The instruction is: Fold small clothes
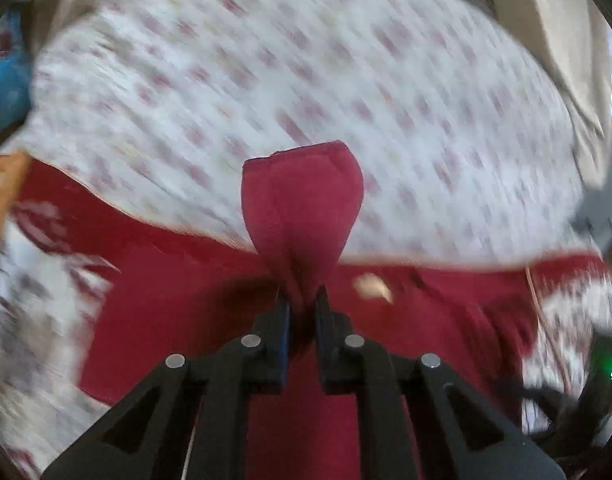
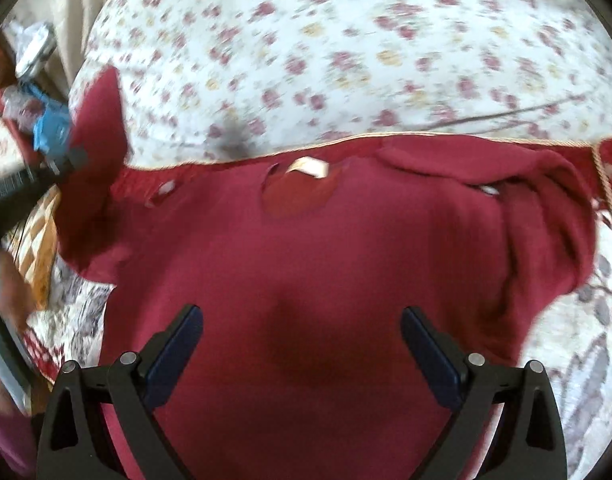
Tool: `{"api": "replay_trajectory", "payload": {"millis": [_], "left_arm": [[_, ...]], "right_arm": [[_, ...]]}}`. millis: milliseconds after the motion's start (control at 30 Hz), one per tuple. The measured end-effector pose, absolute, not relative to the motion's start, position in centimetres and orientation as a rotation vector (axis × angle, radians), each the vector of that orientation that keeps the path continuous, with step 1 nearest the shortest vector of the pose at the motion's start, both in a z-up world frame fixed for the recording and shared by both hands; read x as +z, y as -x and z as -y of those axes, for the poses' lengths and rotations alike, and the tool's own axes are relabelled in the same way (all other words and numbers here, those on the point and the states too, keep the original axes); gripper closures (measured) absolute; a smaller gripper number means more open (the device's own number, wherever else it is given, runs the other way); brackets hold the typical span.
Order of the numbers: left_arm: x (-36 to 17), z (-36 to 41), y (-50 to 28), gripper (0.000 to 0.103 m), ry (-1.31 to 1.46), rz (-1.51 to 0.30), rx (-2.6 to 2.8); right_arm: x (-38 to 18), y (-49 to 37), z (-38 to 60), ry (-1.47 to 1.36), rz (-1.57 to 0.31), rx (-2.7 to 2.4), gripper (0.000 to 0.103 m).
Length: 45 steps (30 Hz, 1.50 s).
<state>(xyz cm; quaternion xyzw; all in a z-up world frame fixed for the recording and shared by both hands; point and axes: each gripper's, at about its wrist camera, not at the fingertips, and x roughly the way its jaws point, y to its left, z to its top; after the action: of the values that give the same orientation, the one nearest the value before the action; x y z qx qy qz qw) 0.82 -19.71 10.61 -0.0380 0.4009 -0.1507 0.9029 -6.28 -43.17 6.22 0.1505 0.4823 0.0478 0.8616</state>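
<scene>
A dark red small shirt (image 2: 326, 248) lies spread on a flowered bedspread (image 2: 346, 40), neck opening with a white label (image 2: 306, 168) facing away. My left gripper (image 1: 303, 300) is shut on the shirt's sleeve (image 1: 306, 208), which stands up between the fingers; this lifted sleeve also shows at the left of the right wrist view (image 2: 99, 128), held by the left gripper (image 2: 61, 152). My right gripper (image 2: 301, 316) is open and empty, hovering over the shirt's body. The other sleeve (image 2: 546, 216) lies bunched at the right.
The flowered bedspread (image 1: 306, 60) covers the area beyond the shirt. A patterned quilt (image 2: 578, 340) lies under the shirt's near part. Beige curtain (image 1: 562, 40) hangs at the back right. Blue items (image 1: 5, 88) sit at the far left. The view is motion-blurred.
</scene>
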Motion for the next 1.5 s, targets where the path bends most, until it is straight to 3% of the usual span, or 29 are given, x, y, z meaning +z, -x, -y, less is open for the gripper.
{"api": "replay_trajectory", "payload": {"millis": [133,200,267,367,533,633,733,900,933,1000,1133,1267,1367,1500], "left_arm": [[4.0,25.6,1.0,0.087,0.002,-0.971,-0.385],[3.1,26.9,2.3,0.071,-0.047,-0.992,-0.419],[4.2,26.4,3.0,0.033,-0.063,-1.001,-0.452],[7.7,23.0,4.7,0.016,-0.052,-0.925,-0.444],[9.5,15.5,5.7,0.012,-0.128,-0.836,-0.169],[7.4,10.5,4.6,0.012,-0.098,-0.852,0.018],[5.6,7.0,3.4,0.012,0.015,-0.926,0.054],[5.5,5.6,3.1,0.012,0.035,-0.935,0.091],[5.7,5.3,3.2,0.012,0.039,-0.925,0.094],[6.0,5.3,3.4,0.012,0.044,-0.912,0.105],[6.6,5.6,3.3,0.012,0.059,-0.903,0.111],[6.2,6.2,2.9,0.012,0.041,-0.926,0.099],[6.6,6.7,2.8,0.012,0.05,-0.908,0.082],[6.8,7.6,2.2,0.012,0.054,-0.887,0.063]], "right_arm": [[6.2,7.3,46.2,-0.33,-1.008,0.011,0.002],[6.3,7.5,47.6,-0.351,-1.003,-0.018,0.002],[6.3,7.6,48.6,-0.395,-0.999,-0.017,0.002],[6.7,7.4,48.6,-0.412,-0.982,0.003,0.002],[6.3,5.2,45.9,-0.365,-0.988,0.085,0.002],[5.1,3.9,44.0,-0.311,-1.025,0.099,0.005],[3.0,2.6,41.8,-0.209,-1.099,0.116,0.028],[3.0,2.4,39.8,-0.042,-1.048,0.084,0.083],[3.4,2.5,39.7,-0.009,-1.035,0.074,0.091],[5.0,2.7,40.3,-0.003,-0.997,0.096,0.097],[8.8,3.0,43.3,0.024,-0.882,-0.032,0.097],[6.8,1.4,46.1,-0.03,-0.962,-0.11,0.096],[5.1,1.0,47.1,-0.086,-1.062,-0.143,0.076],[7.5,2.0,45.3,-0.134,-0.953,-0.069,0.049]]}}
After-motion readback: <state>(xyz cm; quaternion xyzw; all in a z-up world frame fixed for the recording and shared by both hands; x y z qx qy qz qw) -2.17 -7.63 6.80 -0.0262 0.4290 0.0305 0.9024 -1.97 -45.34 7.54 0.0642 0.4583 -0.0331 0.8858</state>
